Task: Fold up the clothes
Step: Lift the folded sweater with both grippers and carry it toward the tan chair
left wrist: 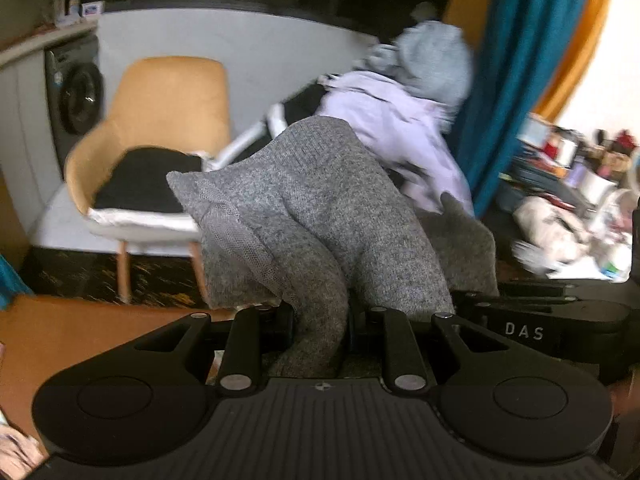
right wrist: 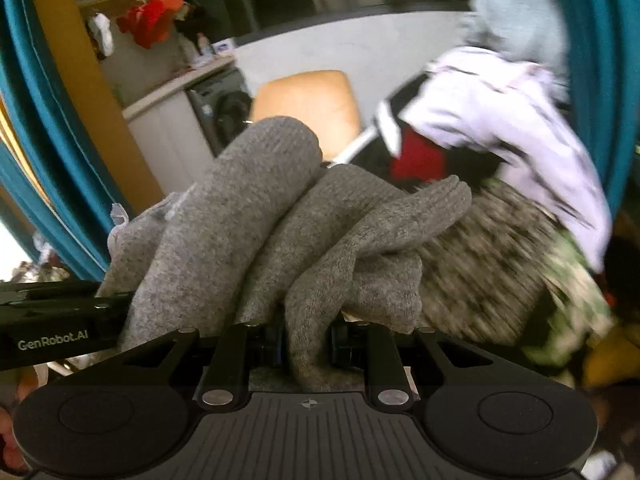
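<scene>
A grey knitted garment (left wrist: 316, 216) fills the middle of the left wrist view, bunched in thick folds, and my left gripper (left wrist: 320, 332) is shut on a fold of it. The same grey knit (right wrist: 280, 216) bulges up in the right wrist view, with my right gripper (right wrist: 308, 340) shut on another fold. The fingertips of both are hidden by the cloth. The other gripper's black body shows at the right edge (left wrist: 560, 320) of the left view and at the left edge (right wrist: 52, 328) of the right view.
A pile of clothes with a lilac garment (left wrist: 400, 128) and pale blue knit (left wrist: 436, 60) lies behind. A tan chair (left wrist: 160, 120) holds dark folded cloth. A washing machine (left wrist: 76, 96), teal curtain (left wrist: 500, 80) and cluttered table (left wrist: 568, 184) surround.
</scene>
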Tool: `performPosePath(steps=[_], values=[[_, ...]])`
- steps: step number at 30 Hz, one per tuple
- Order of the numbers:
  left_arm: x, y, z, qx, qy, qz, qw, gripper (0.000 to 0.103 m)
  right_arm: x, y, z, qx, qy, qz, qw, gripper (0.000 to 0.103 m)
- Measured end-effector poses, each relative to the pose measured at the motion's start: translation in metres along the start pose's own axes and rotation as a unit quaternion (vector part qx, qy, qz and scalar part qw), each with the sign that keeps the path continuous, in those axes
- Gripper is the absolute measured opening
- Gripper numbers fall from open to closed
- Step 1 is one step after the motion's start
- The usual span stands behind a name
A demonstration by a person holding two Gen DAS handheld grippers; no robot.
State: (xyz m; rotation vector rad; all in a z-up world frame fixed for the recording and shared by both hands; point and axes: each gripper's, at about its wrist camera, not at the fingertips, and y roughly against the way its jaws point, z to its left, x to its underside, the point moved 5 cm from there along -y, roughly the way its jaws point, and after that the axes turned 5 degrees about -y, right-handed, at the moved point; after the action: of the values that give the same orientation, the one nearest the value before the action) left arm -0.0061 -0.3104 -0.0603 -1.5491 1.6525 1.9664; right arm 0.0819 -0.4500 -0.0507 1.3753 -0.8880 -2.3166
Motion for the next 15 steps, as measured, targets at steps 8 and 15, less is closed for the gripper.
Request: performPosePath(steps=[8,15], values=[[-0.046,-0.059,0.070,-0.005,0.017,0.006,0.9998,0.022,-0.084,-0.102,0.054,-0.033,0.067,0.003,0.997,0.018],[-0.061,-0.123,0.138,0.046,0.024,0.036,0.9980,0.022,-0.098,-0.195,0.068,-0.006,0.010,0.062,0.998,0.017]])
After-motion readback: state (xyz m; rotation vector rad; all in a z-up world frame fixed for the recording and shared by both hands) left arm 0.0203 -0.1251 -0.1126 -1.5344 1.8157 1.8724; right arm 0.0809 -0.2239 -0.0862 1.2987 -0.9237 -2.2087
